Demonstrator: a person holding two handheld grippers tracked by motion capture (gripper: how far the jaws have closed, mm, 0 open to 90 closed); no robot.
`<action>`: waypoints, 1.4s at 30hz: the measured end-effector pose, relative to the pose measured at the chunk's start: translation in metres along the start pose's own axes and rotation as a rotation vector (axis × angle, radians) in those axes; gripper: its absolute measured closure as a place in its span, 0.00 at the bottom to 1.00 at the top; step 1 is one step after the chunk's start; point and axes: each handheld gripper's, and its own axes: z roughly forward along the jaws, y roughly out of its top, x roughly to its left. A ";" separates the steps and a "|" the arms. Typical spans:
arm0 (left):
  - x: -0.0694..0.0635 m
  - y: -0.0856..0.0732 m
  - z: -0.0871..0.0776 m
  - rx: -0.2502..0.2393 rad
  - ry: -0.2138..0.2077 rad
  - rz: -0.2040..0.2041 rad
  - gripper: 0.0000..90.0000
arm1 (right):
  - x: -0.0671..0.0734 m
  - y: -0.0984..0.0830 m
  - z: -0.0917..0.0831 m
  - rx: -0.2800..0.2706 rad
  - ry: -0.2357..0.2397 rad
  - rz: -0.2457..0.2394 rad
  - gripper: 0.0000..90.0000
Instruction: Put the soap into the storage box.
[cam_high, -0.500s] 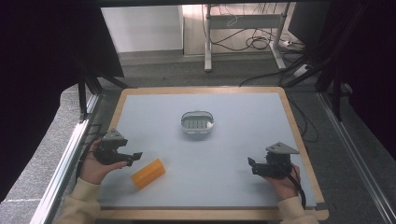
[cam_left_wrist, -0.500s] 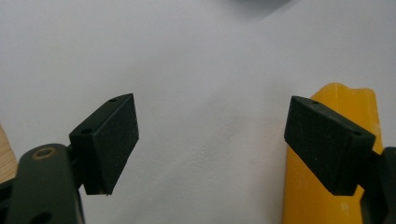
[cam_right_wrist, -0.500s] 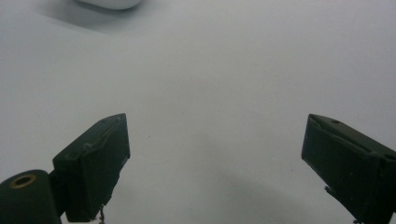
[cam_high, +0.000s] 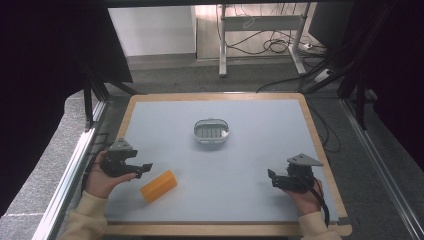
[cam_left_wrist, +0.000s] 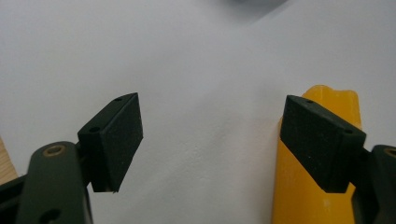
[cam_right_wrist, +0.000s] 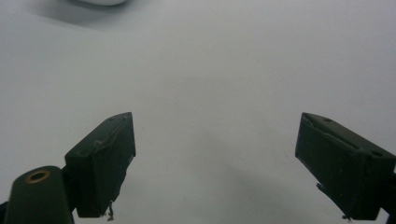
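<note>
Lab, framed table (cam_high: 320, 150), floor cables (cam_high: 280, 45)

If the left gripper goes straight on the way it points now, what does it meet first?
Probably the yellow block. In the left gripper view it lies just past the right-hand jaw, slightly off centre, so the left gripper, jaws open, may only brush its side. Depth is hard to judge.

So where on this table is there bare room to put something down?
Free: the far strip behind the white oval slotted dish, and the middle between the dish, right gripper and near edge. Crowded: the near-left corner, with the orange rectangular block beside the left gripper.
</note>
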 end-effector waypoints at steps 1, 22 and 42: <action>0.000 0.000 0.000 0.001 0.000 0.000 0.23 | 0.000 0.000 0.000 0.000 -0.003 -0.005 0.15; -0.005 0.004 -0.008 0.005 -0.007 0.014 0.27 | -0.001 -0.001 -0.002 -0.008 0.009 -0.027 0.15; -0.024 0.013 -0.014 0.040 -0.038 0.062 0.26 | -0.001 0.000 -0.004 -0.020 0.004 -0.015 0.17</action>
